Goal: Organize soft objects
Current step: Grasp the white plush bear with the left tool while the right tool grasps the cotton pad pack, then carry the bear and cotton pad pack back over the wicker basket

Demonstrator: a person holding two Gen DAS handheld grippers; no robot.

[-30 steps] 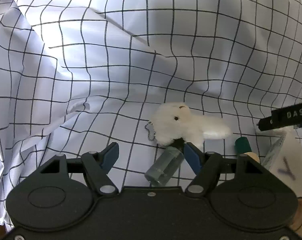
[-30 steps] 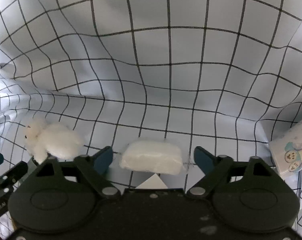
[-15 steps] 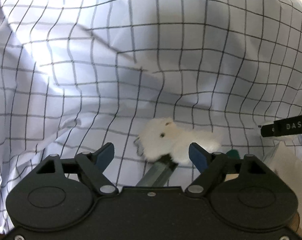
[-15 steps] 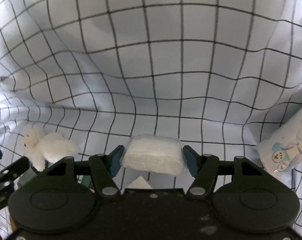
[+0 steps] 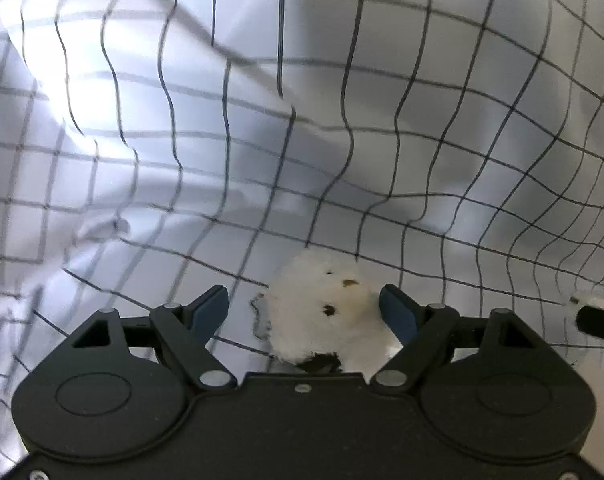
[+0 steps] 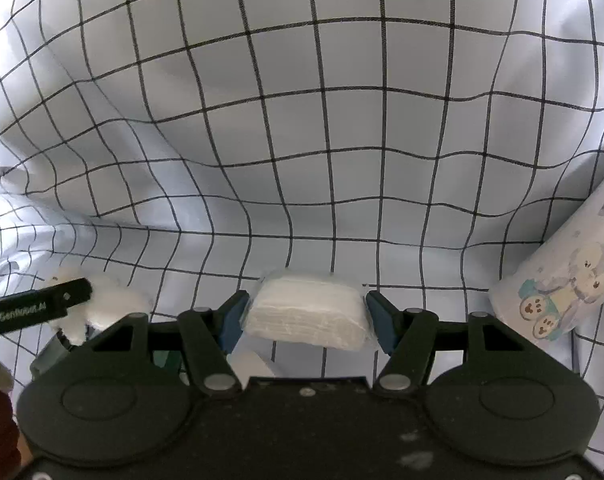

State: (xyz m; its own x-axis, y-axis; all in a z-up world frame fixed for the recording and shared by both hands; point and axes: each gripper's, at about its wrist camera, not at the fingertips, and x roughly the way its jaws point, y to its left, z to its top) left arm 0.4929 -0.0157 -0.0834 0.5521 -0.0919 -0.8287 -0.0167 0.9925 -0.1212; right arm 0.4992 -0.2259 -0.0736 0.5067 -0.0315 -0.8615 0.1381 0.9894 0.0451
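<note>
**Pack clamped on the right, toy between the open pads on the left**

Your right claw is clamped on the white tissue pack: both blue pads press its short ends, and it sits squarely between them over the checked cloth. A second ago that claw stood wide around the pack; its jaws closed onto it and have not narrowed since.

Your left claw stands apart around the fluffy white toy. The toy lies on the cloth toward the right pad, which is at or just beside its fur, while a clear gap remains to the left pad. Those jaws were opening over the last second, and the toy, earlier ahead of the tips and to the right, now fills the space between them. Its small ball chain trails off its left side.

To the right of the pack a printed roll leans on the cloth, near your right claw's outer arm. Ahead of both claws the cloth runs wide, rumpled into folds.
</note>
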